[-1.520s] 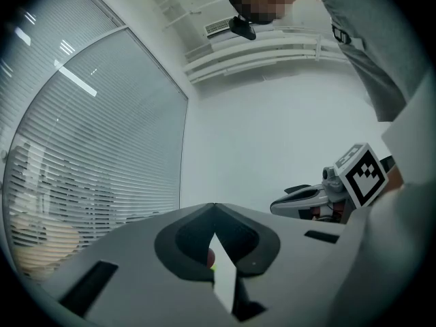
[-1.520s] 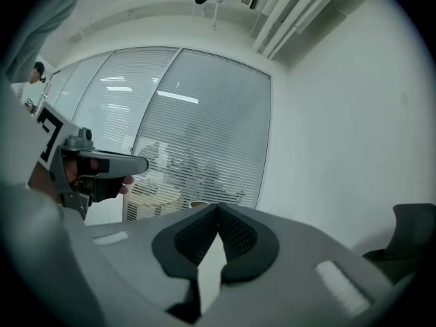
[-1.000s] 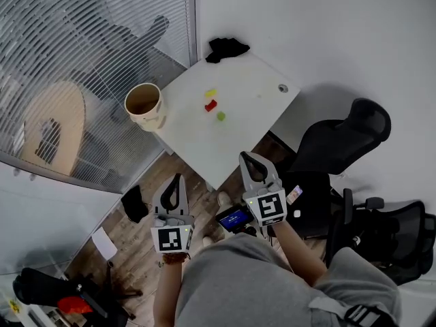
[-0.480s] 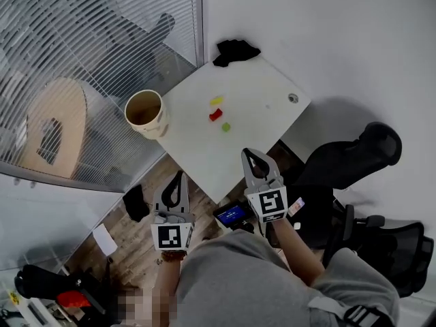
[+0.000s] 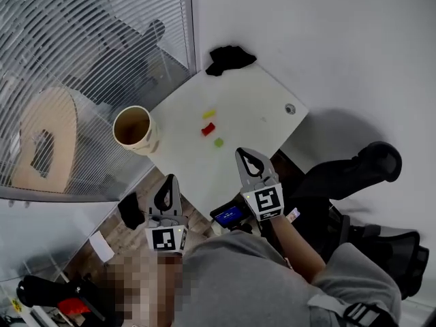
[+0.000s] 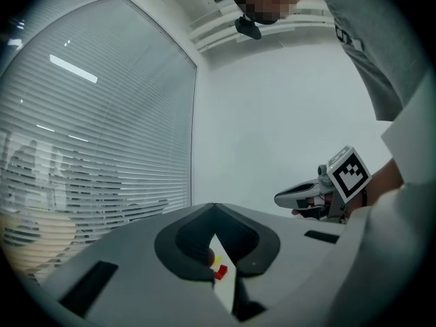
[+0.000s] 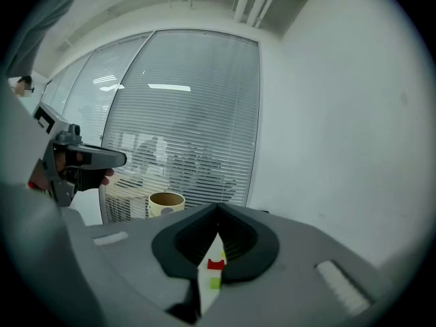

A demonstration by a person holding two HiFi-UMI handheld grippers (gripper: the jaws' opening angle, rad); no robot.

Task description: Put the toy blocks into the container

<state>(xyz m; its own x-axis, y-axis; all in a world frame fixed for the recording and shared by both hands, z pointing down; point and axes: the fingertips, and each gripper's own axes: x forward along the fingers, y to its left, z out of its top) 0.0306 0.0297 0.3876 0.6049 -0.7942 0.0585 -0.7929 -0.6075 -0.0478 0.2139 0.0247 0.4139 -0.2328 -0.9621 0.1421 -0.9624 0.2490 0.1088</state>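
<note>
Both claws shut, empty: left claw [image 5: 169,180] short of the bench [image 5: 255,90], right claw [image 5: 240,153] at its near edge. Red block [image 5: 208,129], yellow block [image 5: 209,114], green block [image 5: 219,142] mid-bench; container [image 5: 134,129] at left corner. Risk: unopened jaws would shove blocks away.

No legible text or numbers

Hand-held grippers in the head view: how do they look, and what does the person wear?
The left hand-held gripper and the right hand-held gripper are light grey, with dark loop-shaped linings at the front. Each carries a cube with black-and-white square markers. The person wears a grey top.
</note>
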